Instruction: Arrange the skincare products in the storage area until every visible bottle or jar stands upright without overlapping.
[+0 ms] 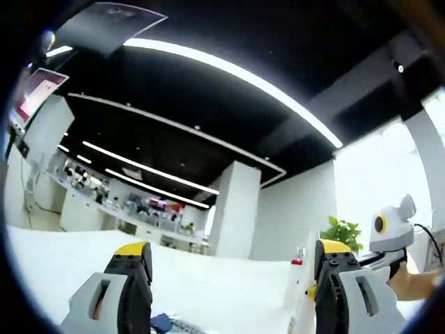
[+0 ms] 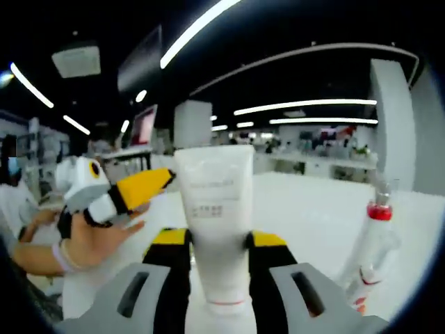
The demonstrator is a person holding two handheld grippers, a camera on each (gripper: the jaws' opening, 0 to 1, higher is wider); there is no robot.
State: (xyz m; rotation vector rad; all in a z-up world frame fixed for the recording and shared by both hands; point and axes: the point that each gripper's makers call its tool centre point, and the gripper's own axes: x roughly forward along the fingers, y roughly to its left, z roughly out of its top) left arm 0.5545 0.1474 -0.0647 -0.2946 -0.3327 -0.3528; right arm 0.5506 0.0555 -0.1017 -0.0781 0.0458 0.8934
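My right gripper (image 2: 218, 240) is shut on a white squeeze tube (image 2: 214, 198), which stands upright between its yellow-tipped jaws, crimped end up. To its right a clear bottle with a red collar (image 2: 372, 240) leans on the white surface. In the left gripper view my left gripper (image 1: 233, 254) is open, jaws wide apart with nothing between them, pointing up toward the ceiling. The red-collared bottle (image 1: 297, 263) shows small beside its right jaw. The left gripper (image 2: 128, 191) also appears at the left of the right gripper view, held by a hand.
A white table (image 2: 313, 202) stretches ahead. A green plant (image 1: 341, 233) stands at the far right, with the right gripper (image 1: 391, 229) and a hand beside it. A blue-printed item (image 1: 165, 323) lies low between the left jaws. Shop counters line the background.
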